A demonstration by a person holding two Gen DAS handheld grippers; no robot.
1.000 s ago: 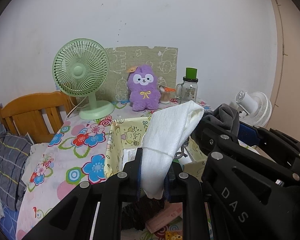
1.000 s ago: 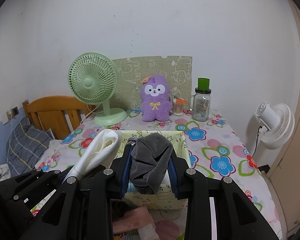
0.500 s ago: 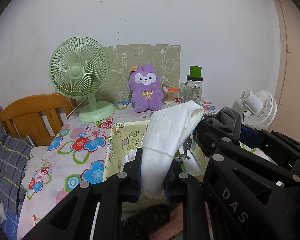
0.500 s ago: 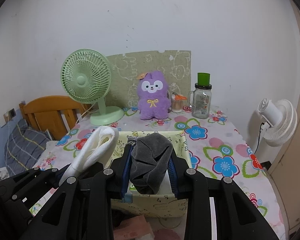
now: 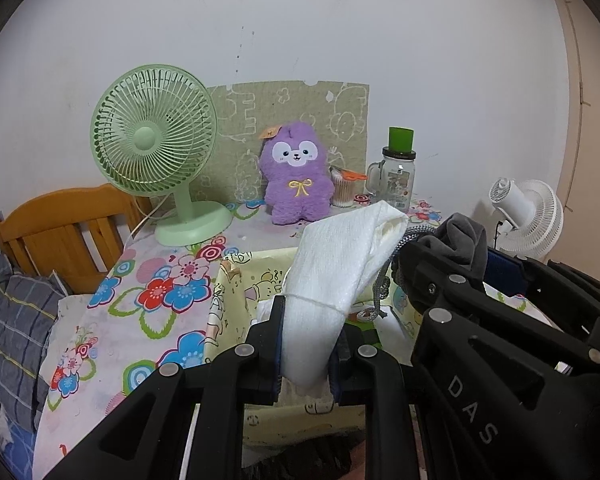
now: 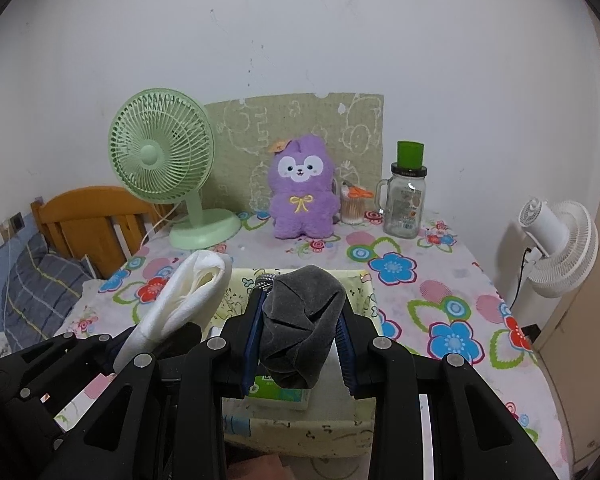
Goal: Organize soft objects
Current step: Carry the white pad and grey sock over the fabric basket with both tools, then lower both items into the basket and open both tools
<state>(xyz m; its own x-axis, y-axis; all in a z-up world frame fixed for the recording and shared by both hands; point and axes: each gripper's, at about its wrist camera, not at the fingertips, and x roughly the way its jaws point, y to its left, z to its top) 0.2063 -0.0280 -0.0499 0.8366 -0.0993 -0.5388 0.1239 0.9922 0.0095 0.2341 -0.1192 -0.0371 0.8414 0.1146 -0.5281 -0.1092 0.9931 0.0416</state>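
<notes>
My left gripper is shut on a rolled white cloth that sticks up past its fingers. My right gripper is shut on a bundled grey cloth. Both hang over a pale yellow fabric bin with cartoon prints on the flowered table. In the right wrist view the white cloth shows to the left, above the bin's left side. In the left wrist view the grey cloth and the right gripper's black body sit at the right. The bin holds a green-and-white packet and white items.
At the back of the table stand a green desk fan, a purple plush, a cotton-swab cup and a glass jar with a green lid. A white fan stands right of the table. A wooden headboard and grey bedding lie left.
Both grippers have moved forward towards the back of the table, still holding their cloths. The bin now lies closer beneath them, and the fan and plush look larger.
</notes>
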